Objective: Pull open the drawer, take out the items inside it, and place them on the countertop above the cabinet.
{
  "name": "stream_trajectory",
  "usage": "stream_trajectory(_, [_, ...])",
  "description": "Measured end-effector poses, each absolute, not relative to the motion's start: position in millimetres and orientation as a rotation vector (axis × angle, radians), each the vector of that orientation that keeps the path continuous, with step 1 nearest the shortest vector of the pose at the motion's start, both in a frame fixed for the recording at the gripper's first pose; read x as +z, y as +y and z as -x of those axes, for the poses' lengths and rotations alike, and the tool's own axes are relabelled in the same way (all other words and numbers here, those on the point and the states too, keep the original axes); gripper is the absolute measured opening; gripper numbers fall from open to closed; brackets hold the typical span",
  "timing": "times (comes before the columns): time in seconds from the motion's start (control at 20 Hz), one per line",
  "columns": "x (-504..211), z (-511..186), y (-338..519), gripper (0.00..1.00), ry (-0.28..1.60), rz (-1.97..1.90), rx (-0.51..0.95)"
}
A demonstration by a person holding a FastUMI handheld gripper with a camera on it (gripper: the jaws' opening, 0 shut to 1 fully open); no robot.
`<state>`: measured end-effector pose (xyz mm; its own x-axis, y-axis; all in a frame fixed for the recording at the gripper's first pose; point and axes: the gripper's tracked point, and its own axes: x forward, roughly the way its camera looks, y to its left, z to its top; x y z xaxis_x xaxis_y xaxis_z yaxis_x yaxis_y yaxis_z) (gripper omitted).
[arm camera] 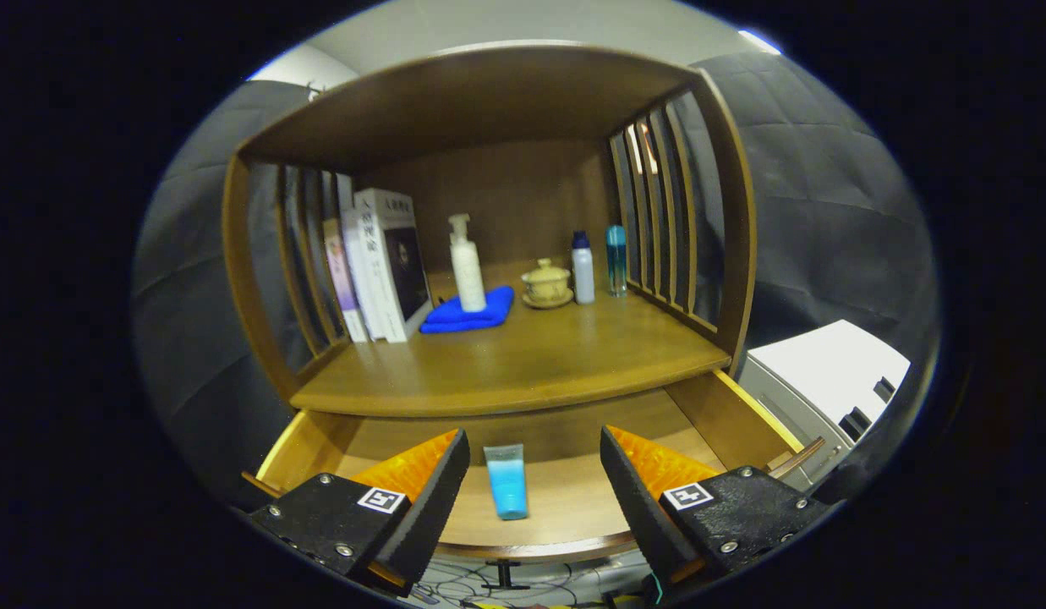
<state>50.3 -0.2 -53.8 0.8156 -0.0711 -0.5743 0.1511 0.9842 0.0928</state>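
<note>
Light-blue tube (506,480) – brown wooden drawer (565,499); royal-blue cloth (470,314); white pump bottle (467,264).

The tube (506,480) lies in the open drawer (573,507) between the spread fingers of the gripper (535,499), and far behind on the countertop (523,359) stand books (386,262) left, bottles (583,267) right.

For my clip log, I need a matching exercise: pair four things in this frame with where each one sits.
Things:
1. light blue squeeze tube
2. white pump bottle
3. cream lidded teacup
4. upright white books

Places:
A. on a saucer, beside the small white bottle
B. against the shelf's left slats
C. in the open wooden drawer, between the open gripper fingers
D. on the folded blue cloth

Pairs: 1-C, 2-D, 3-A, 4-B
</note>
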Motion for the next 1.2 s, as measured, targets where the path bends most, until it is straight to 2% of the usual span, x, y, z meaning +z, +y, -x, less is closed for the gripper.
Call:
stream_trajectory(0.3, [-102.6,-70.0,5.1,0.95,0.878,-0.116,-0.171])
stream_trajectory(0.65, [-157.1,-69.0,31.5,0.93,1.135,-0.090,-0.144])
stream_trajectory(0.85, [-178.6,-67.2,39.3,0.90,1.213,-0.111,-0.130])
stream_trajectory(1.2, [-205.1,-59.2,42.4,0.80,1.329,-0.123,-0.138])
